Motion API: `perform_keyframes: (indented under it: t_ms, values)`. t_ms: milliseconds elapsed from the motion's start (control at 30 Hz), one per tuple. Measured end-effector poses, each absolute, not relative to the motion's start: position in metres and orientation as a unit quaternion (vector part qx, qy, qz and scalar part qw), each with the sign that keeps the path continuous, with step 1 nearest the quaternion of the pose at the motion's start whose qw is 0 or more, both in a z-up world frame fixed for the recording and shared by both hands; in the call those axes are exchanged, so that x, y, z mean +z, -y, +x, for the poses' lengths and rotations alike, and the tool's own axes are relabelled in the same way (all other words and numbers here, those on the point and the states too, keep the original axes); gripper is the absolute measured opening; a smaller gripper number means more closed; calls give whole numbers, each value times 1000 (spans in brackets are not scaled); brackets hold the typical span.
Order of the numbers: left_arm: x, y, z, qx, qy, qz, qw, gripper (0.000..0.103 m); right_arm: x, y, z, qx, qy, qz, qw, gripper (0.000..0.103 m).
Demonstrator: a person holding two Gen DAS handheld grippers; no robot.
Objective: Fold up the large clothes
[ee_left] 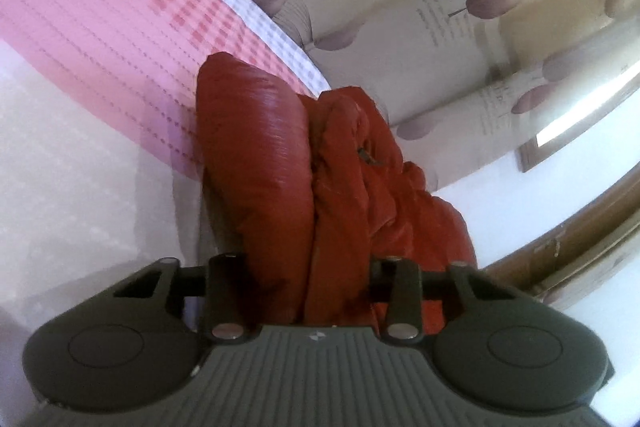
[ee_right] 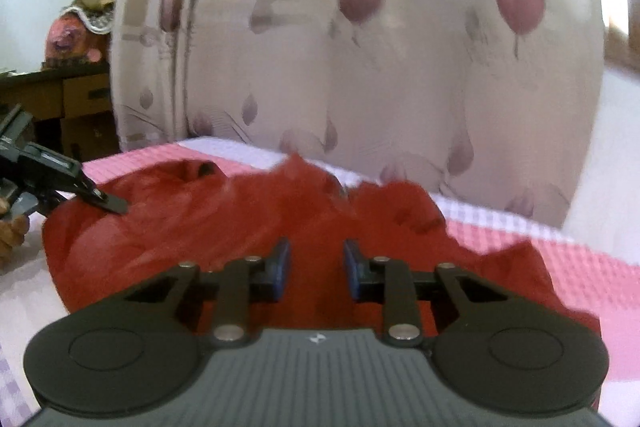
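Observation:
A red puffy jacket (ee_left: 280, 163) lies bunched on the pink checked bed cover (ee_left: 100, 27). In the left wrist view the jacket fills the space between my left gripper's jaws (ee_left: 308, 291); the fingertips are hidden in its folds, and the jaws stand wide apart around thick padding. In the right wrist view the jacket (ee_right: 200, 227) spreads across the bed. My right gripper (ee_right: 316, 263) hovers just over it with blue pads (ee_right: 282, 263) apart and nothing between them. The left gripper also shows at the left edge of the right wrist view (ee_right: 108, 201), at the jacket's left side.
A cream curtain with purple tulip print (ee_right: 360, 67) hangs behind the bed. A wooden desk with drawers (ee_right: 60, 103) and a pink toy (ee_right: 72, 39) stand at the far left. A brown wooden frame (ee_left: 580, 227) curves at the right of the left wrist view.

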State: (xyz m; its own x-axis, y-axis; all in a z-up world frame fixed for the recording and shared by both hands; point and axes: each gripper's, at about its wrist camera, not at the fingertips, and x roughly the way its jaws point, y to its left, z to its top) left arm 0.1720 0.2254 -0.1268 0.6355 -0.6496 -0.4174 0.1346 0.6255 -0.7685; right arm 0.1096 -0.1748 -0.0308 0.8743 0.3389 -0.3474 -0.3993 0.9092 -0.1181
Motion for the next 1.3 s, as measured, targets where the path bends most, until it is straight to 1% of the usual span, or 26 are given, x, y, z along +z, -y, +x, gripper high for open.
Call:
perform_keyframes:
  t_ms: [67, 133, 200, 267, 367, 500, 633, 700, 833, 933, 1100, 1233, 1300]
  values:
    - [-123, -224, 171, -229, -357, -365, 829, 38, -31, 161, 106, 195, -152, -132, 960, 27]
    - [-117, -222, 171, -229, -357, -368, 827, 36, -40, 149, 113, 181, -158, -174, 955, 27]
    - [-109, -220, 169, -230, -357, -374, 825, 35, -56, 145, 127, 161, -175, -200, 951, 22]
    - [-96, -215, 166, -236, -353, -377, 823, 34, -66, 149, 141, 159, -199, -179, 950, 18]
    - [-67, -203, 160, -252, -349, -368, 824, 34, -76, 153, 149, 159, -215, -146, 953, 18]
    - [-16, -164, 158, -289, -346, -331, 829, 34, -82, 166, 158, 160, -236, -75, 955, 17]
    - [29, -98, 160, -339, -356, -284, 823, 34, -88, 195, 170, 164, -268, 94, 945, 17]
    - [43, -59, 159, -360, -365, -249, 822, 35, -92, 210, 176, 172, -277, 165, 931, 17]
    - [51, 12, 166, -398, -370, -204, 814, 38, -106, 242, 179, 190, -283, 295, 893, 17]
    - [46, 43, 176, -404, -367, -211, 811, 41, -120, 264, 179, 213, -281, 379, 856, 17]
    - [43, 74, 182, -399, -342, -207, 825, 42, -128, 282, 174, 216, -272, 435, 831, 16]
    - [44, 75, 181, -390, -340, -198, 832, 42, -121, 296, 149, 194, -268, 447, 831, 16]
    - [44, 75, 179, -388, -344, -197, 832, 42, -119, 305, 131, 193, -259, 449, 833, 18]
